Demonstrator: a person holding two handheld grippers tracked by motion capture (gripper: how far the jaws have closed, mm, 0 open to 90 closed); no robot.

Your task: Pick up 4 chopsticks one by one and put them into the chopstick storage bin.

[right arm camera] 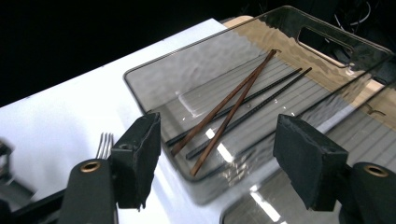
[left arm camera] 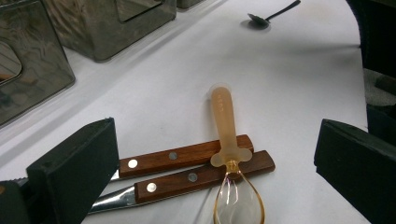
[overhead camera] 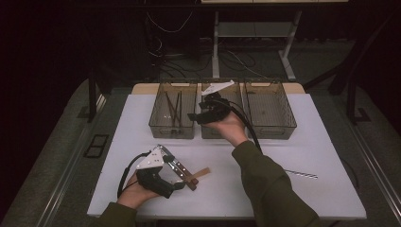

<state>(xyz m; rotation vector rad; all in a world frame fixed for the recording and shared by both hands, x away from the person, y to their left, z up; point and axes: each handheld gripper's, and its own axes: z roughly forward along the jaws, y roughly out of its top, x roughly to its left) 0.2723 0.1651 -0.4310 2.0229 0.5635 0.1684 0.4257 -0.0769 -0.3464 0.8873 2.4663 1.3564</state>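
Note:
Two wooden-handled knives (left arm camera: 187, 170) lie side by side on the white table (overhead camera: 283, 142), and a translucent amber spoon (left arm camera: 226, 126) rests across their handle ends. My left gripper (left arm camera: 219, 154) stands open just above them, one jaw on each side and touching nothing. From above, that left gripper (overhead camera: 181, 179) is at the table's front left beside the knives (overhead camera: 182, 171). My right gripper (overhead camera: 196, 114) hovers open and empty at the back, between the left and middle bins. Through its jaws (right arm camera: 222, 156) I see several chopsticks (right arm camera: 229, 109) lying in the left bin (right arm camera: 154, 70).
Three smoky clear bins stand in a row at the back: left (overhead camera: 163, 126), middle (overhead camera: 222, 132), right (overhead camera: 269, 127). A fork (right arm camera: 104, 143) lies on the table by the left bin. A dark spoon (left arm camera: 259, 19) lies farther off, and a slim metal utensil (overhead camera: 301, 174) at the front right.

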